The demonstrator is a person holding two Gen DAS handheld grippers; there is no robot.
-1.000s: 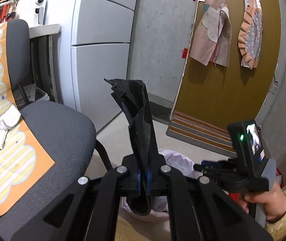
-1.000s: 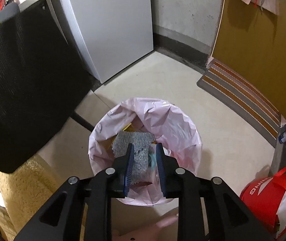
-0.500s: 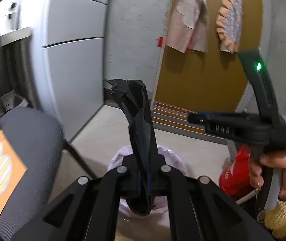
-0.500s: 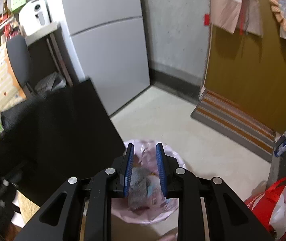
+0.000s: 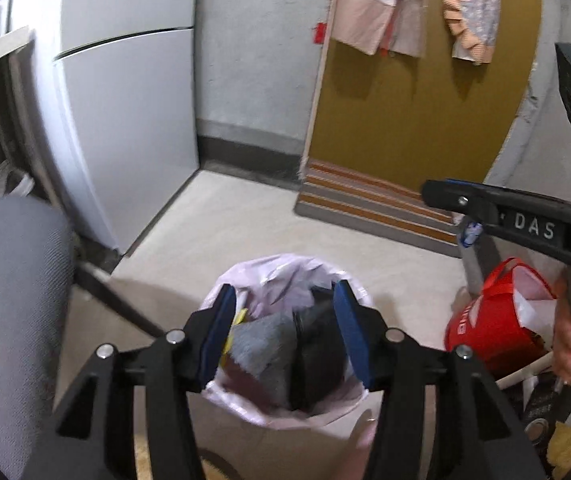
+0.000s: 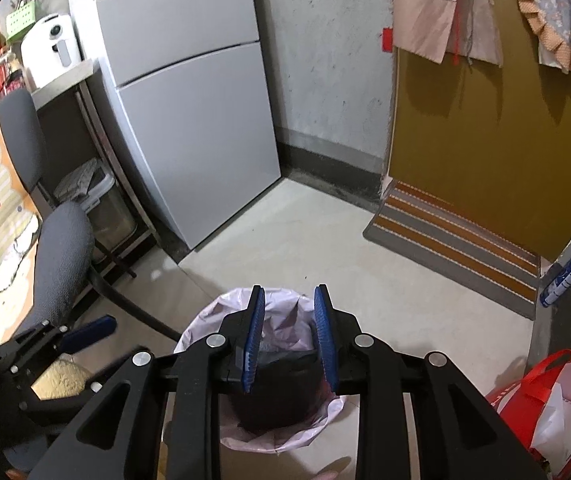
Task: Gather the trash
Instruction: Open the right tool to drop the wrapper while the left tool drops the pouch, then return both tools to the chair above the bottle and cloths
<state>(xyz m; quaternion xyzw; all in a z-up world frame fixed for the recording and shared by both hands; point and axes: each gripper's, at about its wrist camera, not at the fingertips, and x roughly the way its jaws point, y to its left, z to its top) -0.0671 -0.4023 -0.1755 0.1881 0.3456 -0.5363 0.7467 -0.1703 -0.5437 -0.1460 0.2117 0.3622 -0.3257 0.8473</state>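
The black piece of trash point(image 5: 317, 344) lies inside the pink-lined waste bin point(image 5: 285, 408), leaning against the right side of the liner, with a grey scrap point(image 5: 265, 344) beside it and a bit of yellow point(image 5: 239, 316) at the left edge. From my right wrist view I see the same bin point(image 6: 285, 436) on the floor, its dark contents filling most of the opening.

My left gripper point(image 5: 285, 328) hangs directly above the bin, pointing down into it. Its fingers point(image 5: 217, 332) are opening, blue pads well apart, and nothing is pinched between them; the black piece sits below them in the bin, free of both pads.

My right gripper point(image 6: 290, 336) is also over the bin, a little higher. Its fingers point(image 6: 327, 340) stand slightly spread with a narrow gap, and I see nothing gripped between the pads, only the bin liner beyond them. In the left wrist view that gripper's black body reaches in from the right edge, held by a hand point(image 5: 569, 328).

Just right of the bin stands a red bag point(image 5: 493, 328) with white paper inside. To the left is a grey office chair point(image 6: 61, 248), one leg running near the bin. Behind it stands a pale grey fridge point(image 6: 197, 112) against a concrete wall, and further right a mustard-coloured door point(image 6: 485, 120) with a striped mat point(image 6: 453, 248) at its foot. A blue spray can point(image 6: 567, 276) leans by the door frame.
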